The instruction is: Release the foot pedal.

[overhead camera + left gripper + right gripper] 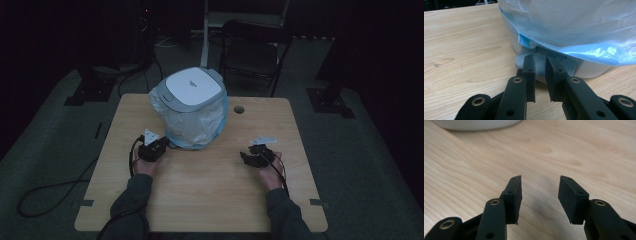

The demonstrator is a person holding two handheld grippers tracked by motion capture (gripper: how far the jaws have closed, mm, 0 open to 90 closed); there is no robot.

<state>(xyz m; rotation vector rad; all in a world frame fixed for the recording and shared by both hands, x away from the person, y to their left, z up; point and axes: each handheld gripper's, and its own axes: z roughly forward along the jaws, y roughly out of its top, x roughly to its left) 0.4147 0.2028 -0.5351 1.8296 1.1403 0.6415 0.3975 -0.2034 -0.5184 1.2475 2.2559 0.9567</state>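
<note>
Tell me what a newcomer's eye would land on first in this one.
The white bin with a grey-rimmed lid and a blue-edged plastic liner, standing at the far middle of the wooden table. The left gripper sits at its base, jaws apart; the right gripper hangs open over bare wood.

The bin (192, 107) blocks my left fingers (529, 67); bare counter (564, 152) lies ahead of my right fingers (514, 188).
</note>
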